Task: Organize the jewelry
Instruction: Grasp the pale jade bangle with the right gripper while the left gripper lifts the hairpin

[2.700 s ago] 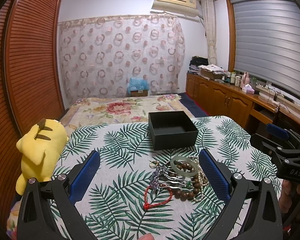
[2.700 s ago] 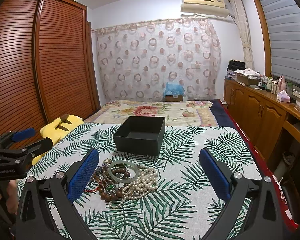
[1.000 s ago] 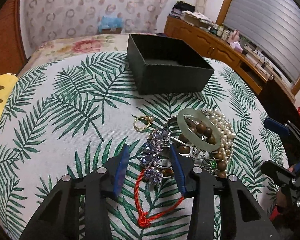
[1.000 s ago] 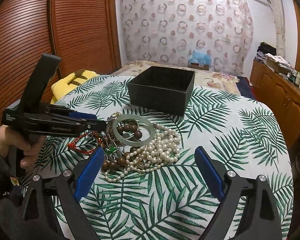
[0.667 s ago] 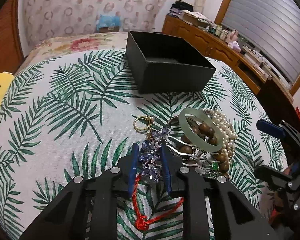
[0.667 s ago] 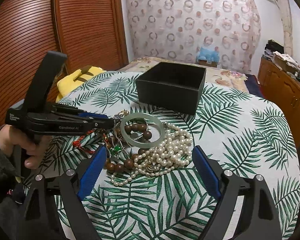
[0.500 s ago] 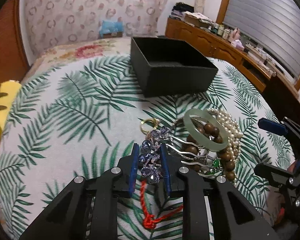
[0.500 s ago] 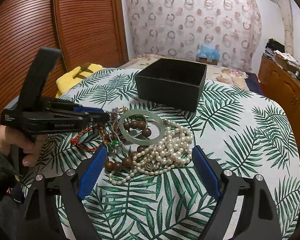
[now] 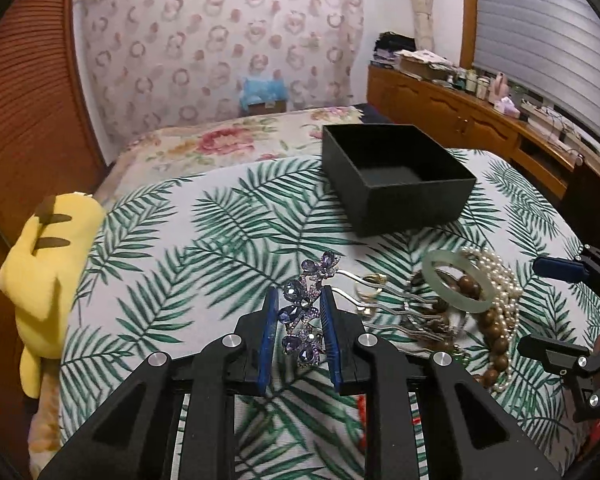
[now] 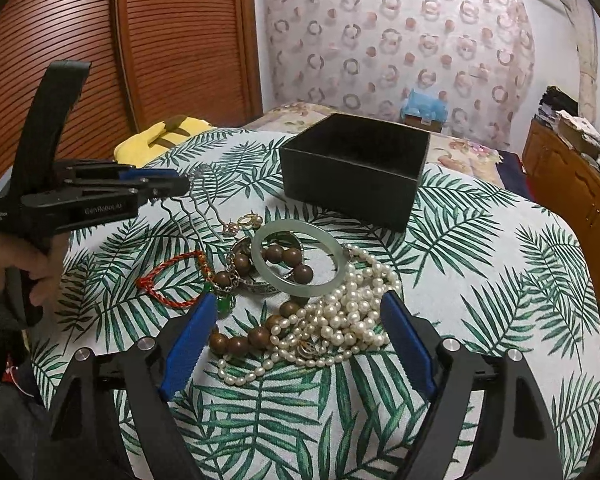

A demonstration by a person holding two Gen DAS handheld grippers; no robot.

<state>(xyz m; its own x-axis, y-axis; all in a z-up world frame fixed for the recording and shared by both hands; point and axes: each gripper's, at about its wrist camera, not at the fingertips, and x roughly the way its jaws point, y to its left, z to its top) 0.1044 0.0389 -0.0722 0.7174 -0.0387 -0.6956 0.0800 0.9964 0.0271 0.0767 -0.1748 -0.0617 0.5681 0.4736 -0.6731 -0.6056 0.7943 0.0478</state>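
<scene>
My left gripper [image 9: 299, 312] is shut on a purple jewelled hair comb [image 9: 305, 316] and holds it above the leaf-print cloth, its silver prongs [image 10: 188, 216] pointing toward the pile. The left gripper also shows in the right wrist view [image 10: 168, 188]. A pile of jewelry lies on the cloth: a green jade bangle [image 10: 298, 262], a pearl necklace [image 10: 340, 328], brown wooden beads [image 10: 240, 340], a red cord bracelet [image 10: 172, 280] and a gold ring [image 10: 249, 220]. My right gripper [image 10: 296, 344] is open and hovers over the pearls. An open black box [image 10: 356, 168] stands behind the pile.
A yellow plush toy [image 9: 44, 264] lies at the left edge of the cloth-covered surface. A bed [image 9: 228, 144] with floral sheets is behind the black box, a wooden cabinet run [image 9: 460, 120] on the right, a louvred wardrobe [image 10: 100, 40] on the left.
My left gripper closed on the purple hair comb and lifted it up and to the left, away from the pile. My right gripper moved closer over the pearls.
</scene>
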